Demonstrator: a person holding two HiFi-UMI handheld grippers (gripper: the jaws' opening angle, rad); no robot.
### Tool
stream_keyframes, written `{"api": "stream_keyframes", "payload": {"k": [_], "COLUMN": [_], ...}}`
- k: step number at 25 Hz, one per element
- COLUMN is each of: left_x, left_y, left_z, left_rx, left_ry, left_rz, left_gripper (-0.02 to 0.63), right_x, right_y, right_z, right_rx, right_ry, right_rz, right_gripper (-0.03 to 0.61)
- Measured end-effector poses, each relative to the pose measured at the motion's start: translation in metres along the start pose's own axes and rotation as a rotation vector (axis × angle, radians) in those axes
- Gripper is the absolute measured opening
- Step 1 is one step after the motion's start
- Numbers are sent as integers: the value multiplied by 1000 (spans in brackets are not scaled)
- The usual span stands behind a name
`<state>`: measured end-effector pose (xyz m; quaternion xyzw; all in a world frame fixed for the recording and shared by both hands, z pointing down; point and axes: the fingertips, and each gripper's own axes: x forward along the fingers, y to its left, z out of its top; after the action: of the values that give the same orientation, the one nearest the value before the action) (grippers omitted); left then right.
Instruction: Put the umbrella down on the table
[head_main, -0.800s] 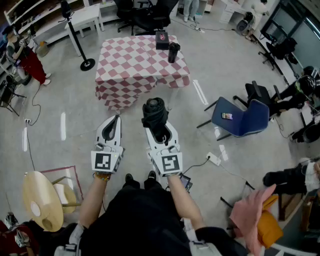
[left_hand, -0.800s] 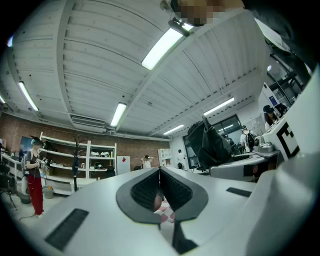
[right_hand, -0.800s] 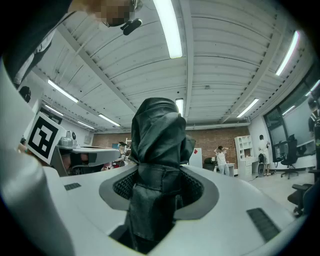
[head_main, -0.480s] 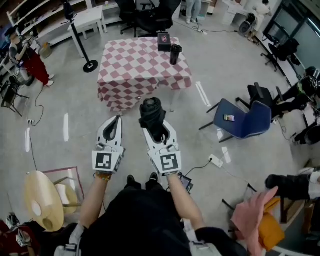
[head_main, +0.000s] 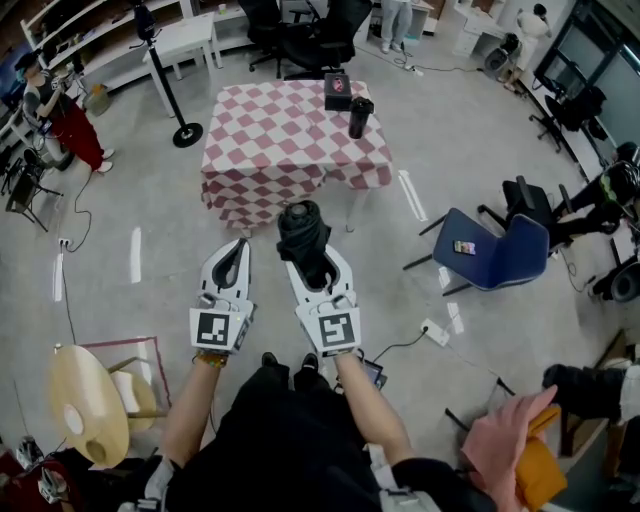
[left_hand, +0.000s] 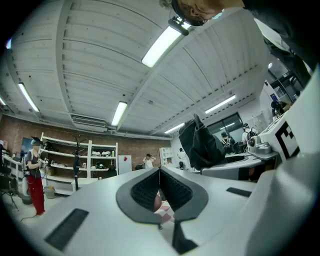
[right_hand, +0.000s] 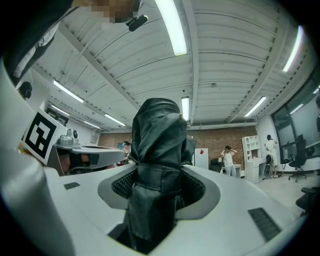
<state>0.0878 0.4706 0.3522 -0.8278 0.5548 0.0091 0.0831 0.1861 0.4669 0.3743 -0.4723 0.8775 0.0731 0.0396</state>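
Note:
A folded black umbrella (head_main: 302, 228) stands upright between the jaws of my right gripper (head_main: 307, 258), which is shut on it. In the right gripper view the umbrella (right_hand: 157, 150) fills the gap between the ribbed pads (right_hand: 197, 187). My left gripper (head_main: 238, 246) is level beside it on the left, shut with nothing in it; its pads meet in the left gripper view (left_hand: 160, 186), where the umbrella (left_hand: 200, 145) shows to the right. The table (head_main: 270, 150) with a red-and-white checked cloth lies ahead, beyond both grippers, which hang over the floor short of its near edge.
A black box (head_main: 338, 90) and a black tumbler (head_main: 359, 117) stand at the table's far right. A blue chair (head_main: 495, 250) is on the right, a pole stand (head_main: 170, 85) at the far left, a person (head_main: 60, 110) beyond it. A round wooden seat (head_main: 85, 400) sits at my lower left.
The table and the room have slid slightly down and right in the head view. Both grippers keep their places side by side, and the umbrella stays in the right one.

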Motion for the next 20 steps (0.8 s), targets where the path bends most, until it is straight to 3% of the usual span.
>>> {"api": "stream_keyframes", "payload": {"k": [12, 20], "left_x": [3, 27], "left_y": [52, 81], "left_z": [-14, -28], "left_rx": [-80, -71], "left_ry": [-58, -9], "left_rz": [-75, -69], "left_gripper": [14, 14], "right_x": [43, 78], "right_y": [32, 24], "right_z": [-4, -12], "right_rx": [17, -1], "right_ry": [30, 41], "right_rz": [-108, -123], "right_gripper": [218, 218]}}
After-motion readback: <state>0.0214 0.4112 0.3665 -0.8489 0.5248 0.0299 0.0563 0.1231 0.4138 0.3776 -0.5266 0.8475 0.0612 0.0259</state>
